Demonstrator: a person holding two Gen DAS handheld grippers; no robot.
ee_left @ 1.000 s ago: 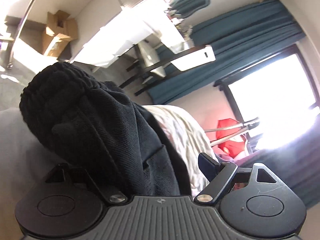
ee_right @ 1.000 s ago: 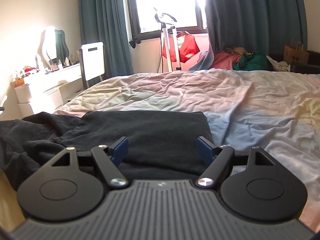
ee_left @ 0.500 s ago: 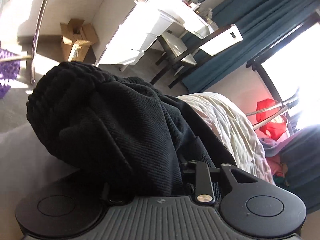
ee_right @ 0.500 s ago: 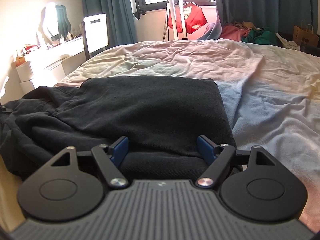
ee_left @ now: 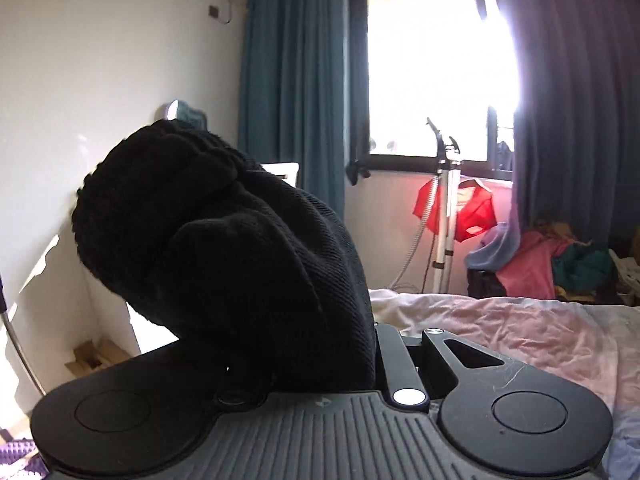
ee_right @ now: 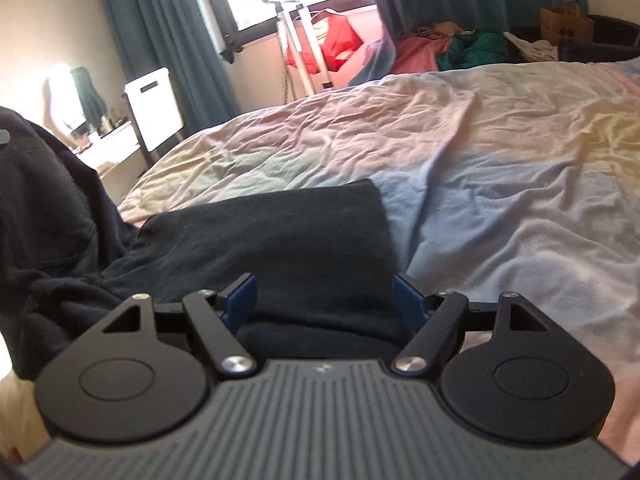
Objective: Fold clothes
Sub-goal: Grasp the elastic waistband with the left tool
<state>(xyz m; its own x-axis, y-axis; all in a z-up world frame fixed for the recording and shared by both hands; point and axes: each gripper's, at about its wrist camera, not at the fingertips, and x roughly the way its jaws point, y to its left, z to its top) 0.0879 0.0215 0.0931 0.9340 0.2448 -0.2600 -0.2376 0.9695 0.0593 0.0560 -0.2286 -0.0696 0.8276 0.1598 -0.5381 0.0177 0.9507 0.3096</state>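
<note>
The left gripper (ee_left: 372, 344) had just been closing and was clamped on a bunched fold of the black garment (ee_left: 224, 248), whose ribbed cuff or hem rose up and to the left of the jaws and hid both fingertips; only the right linkage bar showed beside the cloth. That bunch filled the near left of the left wrist view and covered most of the white wall and the pale furniture behind it. To the right of it the way was open: the rumpled pastel bedsheet (ee_left: 520, 332) ran off to the far right, with a pile of clothes (ee_left: 540, 264) beyond its far edge, a red cloth on a metal stand (ee_left: 452, 208) under the window (ee_left: 432, 72) and teal curtains (ee_left: 292, 92) on either side. The right gripper (ee_right: 324, 298) stood with its blue pads (ee_right: 240, 296) wide apart, low over the near edge of the garment's folded body, which lay flat and dark on the bed between and beyond the pads; whether the pads touched the cloth could not be told, since the near edge sank out of sight behind the gripper's body. The folded panel's far edge and right edge were straight and well defined, and past them the sheet lay bare far and right. On the left the rest of the garment rose in a loose dark mass, cut off by the frame's edge, with what looked like a pocket seam in it. A white chair (ee_right: 154, 112) stood near the bed's far left corner.
</note>
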